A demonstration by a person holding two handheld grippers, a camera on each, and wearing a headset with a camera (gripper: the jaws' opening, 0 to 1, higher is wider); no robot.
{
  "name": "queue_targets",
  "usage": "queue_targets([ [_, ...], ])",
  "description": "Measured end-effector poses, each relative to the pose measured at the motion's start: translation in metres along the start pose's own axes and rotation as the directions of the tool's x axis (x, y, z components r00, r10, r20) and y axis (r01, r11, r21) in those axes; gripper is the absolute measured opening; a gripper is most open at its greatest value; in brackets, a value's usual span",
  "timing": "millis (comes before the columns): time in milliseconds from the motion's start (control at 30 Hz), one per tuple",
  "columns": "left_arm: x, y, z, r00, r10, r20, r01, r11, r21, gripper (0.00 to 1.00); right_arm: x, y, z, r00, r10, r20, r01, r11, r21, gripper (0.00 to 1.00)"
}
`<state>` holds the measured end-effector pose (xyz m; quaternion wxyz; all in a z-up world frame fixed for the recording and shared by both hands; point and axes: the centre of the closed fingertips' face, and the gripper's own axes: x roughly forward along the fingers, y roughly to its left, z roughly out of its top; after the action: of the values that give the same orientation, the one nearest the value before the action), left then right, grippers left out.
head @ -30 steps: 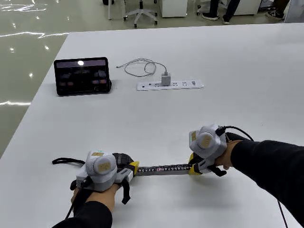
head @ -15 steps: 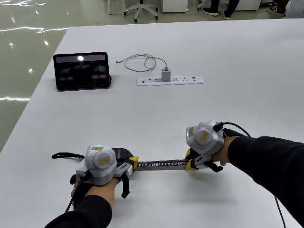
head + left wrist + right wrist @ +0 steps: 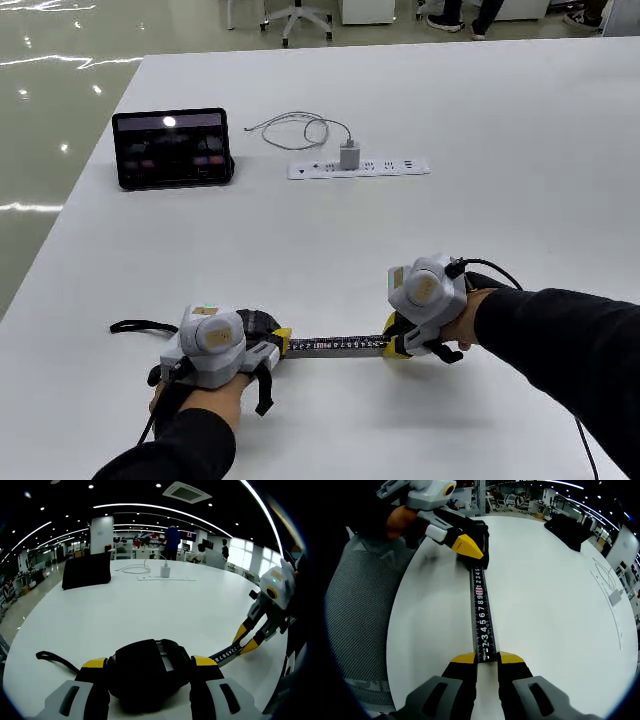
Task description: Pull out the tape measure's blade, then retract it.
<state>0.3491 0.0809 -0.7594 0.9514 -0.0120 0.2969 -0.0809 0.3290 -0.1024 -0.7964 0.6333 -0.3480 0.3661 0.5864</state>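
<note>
1. Nearest the person, the left hand-held gripper (image 3: 150, 662) has its yellow-tipped jaws pressed against both sides of the rounded black tape measure case (image 3: 149, 680), clamping it.
2. The case rests on the plain white bench (image 3: 430, 230), close to its near edge. A thin black wrist strap (image 3: 138, 328) trails from the case to the left and lies loose on the surface.
3. A narrow dark steel blade (image 3: 481, 610) runs out of the case toward the person's right. Its long axis lies left to right across the near part of the bench, with the printed face up.
4. The right hand-held gripper (image 3: 487, 658) pinches the blade's free end between its yellow tips. In the right gripper view the blade points straight away from the jaws to the mouth of the case.
5. White numerals on the blade read 2 to 9 going away from the pinched end. A red-marked figure follows them, then 1 to 5 close to the case. The finer print is too small to read.
6. Farther back, a long white power strip (image 3: 385, 168) lies flat with a white charger block (image 3: 349, 157) plugged into it. A pale looped cable (image 3: 295, 128) curls behind the charger.
7. To the left of the strip, a black rectangular tablet (image 3: 172, 148) stands propped up facing the person. Its screen is dim, with a bright light spot near the top.
8. Beyond the bench are a glossy pale floor (image 3: 60, 90) and the wheeled base of an office chair (image 3: 297, 25).
</note>
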Motion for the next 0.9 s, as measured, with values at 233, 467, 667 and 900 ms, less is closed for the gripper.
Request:
queue_targets([
  [233, 0.000, 0.000, 0.000, 1.0000, -0.001, 0.000, 0.001, 1.000, 0.001, 0.61, 0.003, 0.001, 0.005, 0.9999, -0.003, 0.010, 0.003, 1.000, -0.001, 0.11],
  [467, 0.001, 0.000, 0.000, 1.0000, -0.001, 0.000, 0.001, 1.000, 0.003, 0.61, 0.005, 0.002, 0.009, 0.9997, -0.003, 0.024, 0.003, 1.000, -0.004, 0.11],
  [667, 0.001, 0.000, 0.000, 1.0000, -0.001, -0.002, 0.001, 1.000, 0.002, 0.61, 0.007, 0.004, 0.015, 0.9994, 0.006, 0.034, -0.006, 1.000, -0.012, 0.11],
  [900, 0.001, 0.000, 0.000, 1.0000, 0.000, 0.000, 0.000, 1.000, 0.000, 0.61, 0.009, 0.003, 0.017, 0.9994, 0.005, 0.035, -0.005, 1.000, -0.006, 0.11],
])
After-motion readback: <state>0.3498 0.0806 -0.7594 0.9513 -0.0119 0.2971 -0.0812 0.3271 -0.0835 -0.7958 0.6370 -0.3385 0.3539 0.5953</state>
